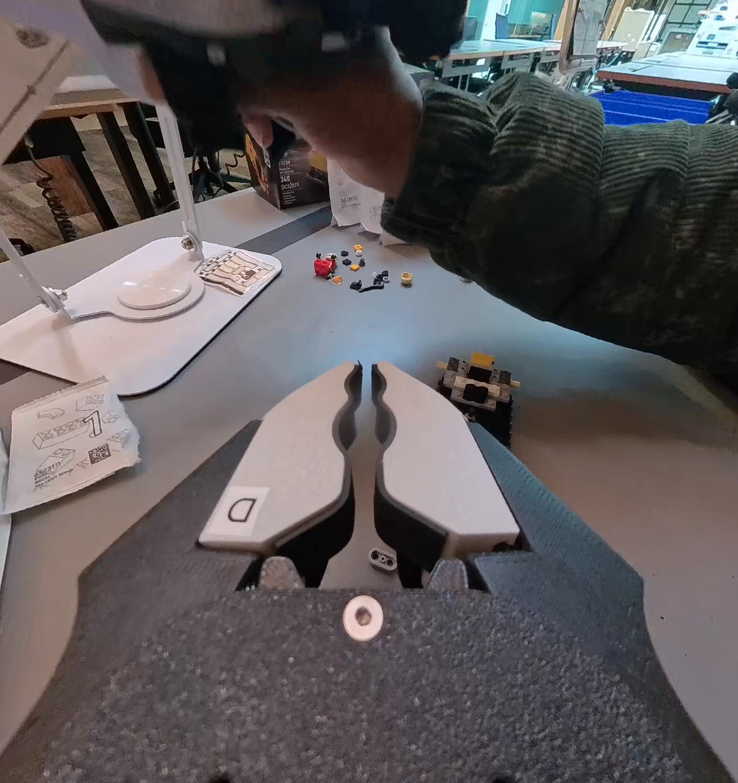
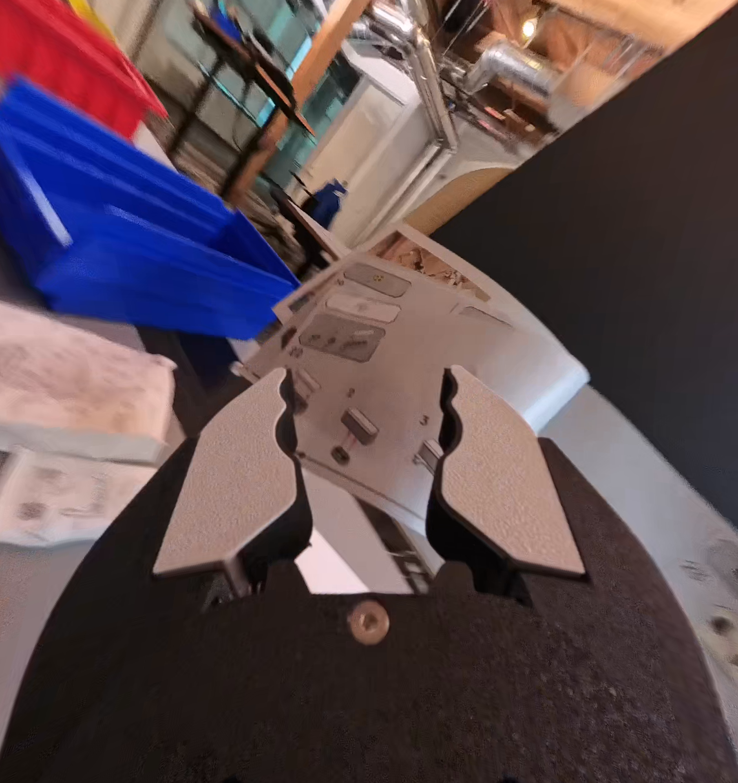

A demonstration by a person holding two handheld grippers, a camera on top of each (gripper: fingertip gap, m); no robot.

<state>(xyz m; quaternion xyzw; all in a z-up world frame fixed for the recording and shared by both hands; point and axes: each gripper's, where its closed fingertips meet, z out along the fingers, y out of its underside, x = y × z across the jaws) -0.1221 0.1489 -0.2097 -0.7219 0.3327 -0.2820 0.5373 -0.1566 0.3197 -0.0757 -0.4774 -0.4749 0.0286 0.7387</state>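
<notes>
My left gripper (image 1: 367,366) hovers low over the grey table (image 1: 274,360), its fingers all but closed with nothing between them. A small black, grey and yellow brick assembly (image 1: 477,390) stands just right of its tips. A tiny grey piece (image 1: 383,560) lies on the table under the fingers. Several loose small bricks (image 1: 359,271), red, black and orange, lie farther ahead. My right gripper (image 2: 365,377) is open and empty, tilted above an open instruction booklet (image 2: 384,360). That view is blurred by motion.
A white stand with a flat base (image 1: 117,330) is at the left, and a printed paper bag (image 1: 68,440) lies near it. A person's green sleeve (image 1: 570,212) crosses the top right. A dark box (image 1: 287,178) stands at the back. Blue bins (image 2: 126,237) and a black panel (image 2: 634,212) flank the booklet. Across from one pair of fingers to the other is roughly 20 centimeters.
</notes>
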